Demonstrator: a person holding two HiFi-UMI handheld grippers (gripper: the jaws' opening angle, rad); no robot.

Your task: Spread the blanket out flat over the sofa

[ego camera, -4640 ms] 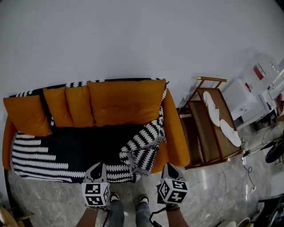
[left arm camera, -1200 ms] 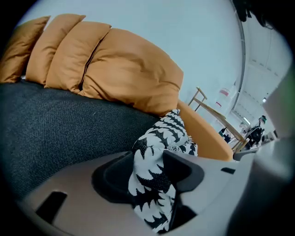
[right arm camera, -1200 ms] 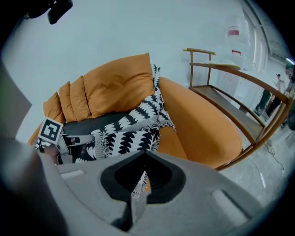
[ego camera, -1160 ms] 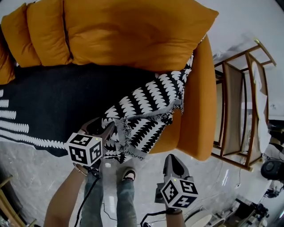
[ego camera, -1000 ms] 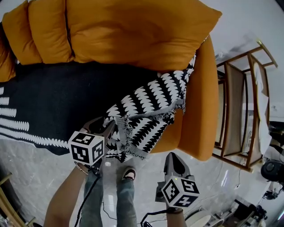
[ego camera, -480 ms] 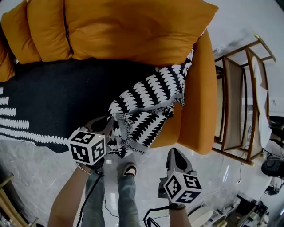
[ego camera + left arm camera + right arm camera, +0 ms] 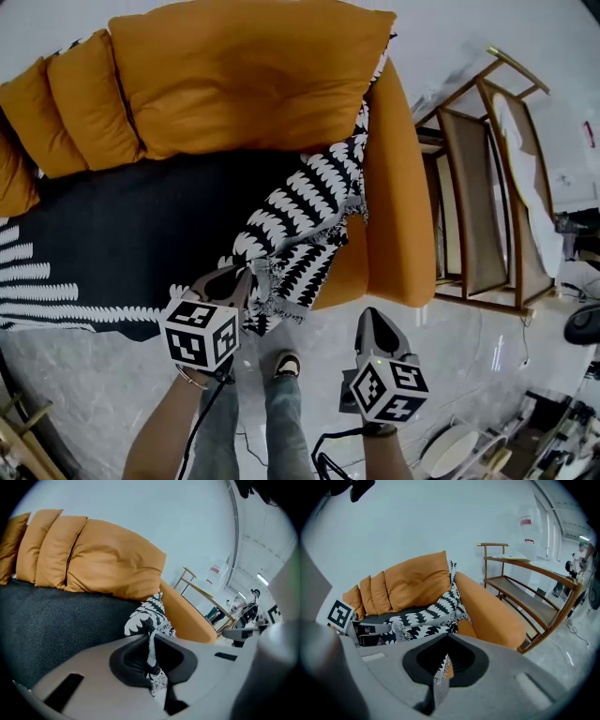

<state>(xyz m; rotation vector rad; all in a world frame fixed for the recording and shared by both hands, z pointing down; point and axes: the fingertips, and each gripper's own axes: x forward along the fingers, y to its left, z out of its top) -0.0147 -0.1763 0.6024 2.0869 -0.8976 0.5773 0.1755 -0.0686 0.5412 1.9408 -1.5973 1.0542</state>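
The sofa (image 7: 394, 187) and the blanket's (image 7: 122, 234) striped end run off the head view's left edge. Whether the right gripper's (image 7: 446, 639) jaws pinch the fringed sliver (image 7: 442, 667) between them, I cannot tell.

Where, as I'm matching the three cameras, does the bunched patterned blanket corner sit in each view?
Head view: blanket corner at centre, trailing down to the left gripper.
Left gripper view: centre, pinched in jaws that have just been closing on it.
Right gripper view: left of centre, above the jaws.
Shared landmark: orange sofa arm, just right of it in every view.
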